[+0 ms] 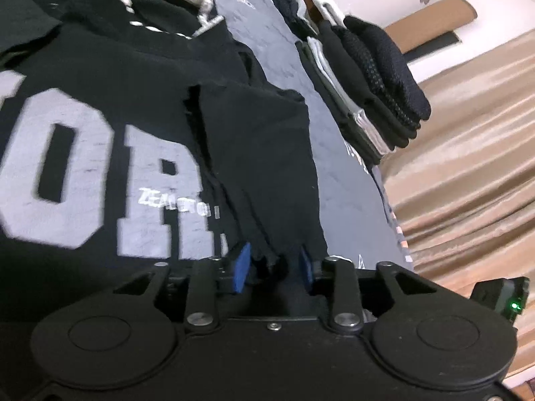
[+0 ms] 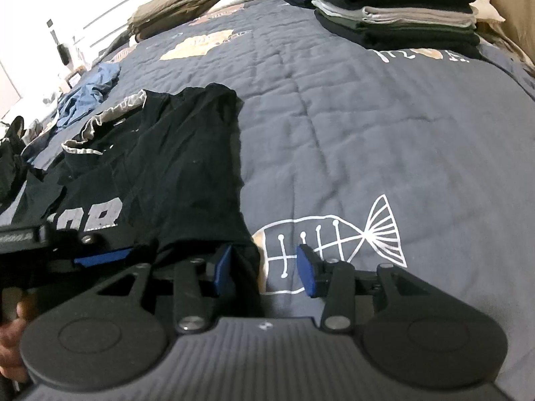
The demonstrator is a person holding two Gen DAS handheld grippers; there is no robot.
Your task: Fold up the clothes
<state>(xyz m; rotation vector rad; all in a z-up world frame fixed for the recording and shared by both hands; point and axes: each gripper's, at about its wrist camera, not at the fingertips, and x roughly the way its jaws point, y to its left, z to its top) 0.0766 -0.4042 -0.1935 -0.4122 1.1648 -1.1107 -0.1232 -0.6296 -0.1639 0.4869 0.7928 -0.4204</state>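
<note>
while both tools gape, the limp black shirt (image 2: pixel 187 153) (block-lettered, folded) lies on the quilted bedspread (image 2: pixel 367 133).

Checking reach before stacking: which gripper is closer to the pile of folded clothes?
Right, probably. The folded pile lies across the quilt on the right gripper side; the left gripper sits beside it, further off.

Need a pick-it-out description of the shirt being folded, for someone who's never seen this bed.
On the grey-blue quilt printed with a white fish skeleton, look left of that fish, near the front edge. The black T-shirt lies there flat, one side folded over. Unlike the stacked folded clothes and the crumpled blue garment, it carries big grey block letters.
</note>
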